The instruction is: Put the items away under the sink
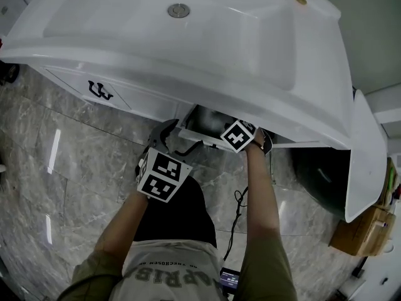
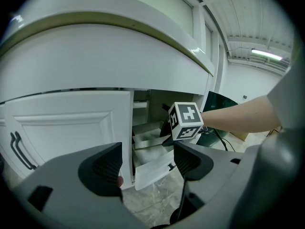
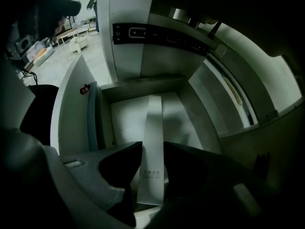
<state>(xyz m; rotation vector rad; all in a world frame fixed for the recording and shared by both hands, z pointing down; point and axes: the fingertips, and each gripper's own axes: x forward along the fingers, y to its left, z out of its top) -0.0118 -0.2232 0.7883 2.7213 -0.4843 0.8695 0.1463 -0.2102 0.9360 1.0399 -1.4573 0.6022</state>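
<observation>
— Left gripper (image 2: pixel 147 151) first: how do its jaws stand?

— Wide apart, with nothing between them. It hangs low in front of the cabinet, just beside the closed cabinet door (image 2: pixel 71 123), whose dark handle (image 2: pixel 16 149) shows at the far left.

— What does it face?

— The pulled-out drawer (image 2: pixel 152 168) under the sink (image 1: pixel 188 61), and beyond it the marker cube of the right gripper (image 3: pixel 152 148), with the person's bare forearm (image 2: pixel 238 116) reaching in from the right.

— And from above?

— The white basin fills the top of the head view, with its drain (image 1: pixel 178 10) near the upper edge. Both grippers sit under its front rim above a grey marble floor (image 1: pixel 62 149), the left one nearer the person.

— Now the right one.

— Its jaws are drawn in narrow, pressed on either side of a slim white box (image 3: pixel 153 123). The box runs straight ahead from the jaws, lengthwise into the drawer. Whether its far end touches the drawer's floor I cannot tell.

— Anything further right?

— An open door (image 1: pixel 369 162) swung outward, and past it a cardboard box (image 1: pixel 363 234) on the floor.
</observation>
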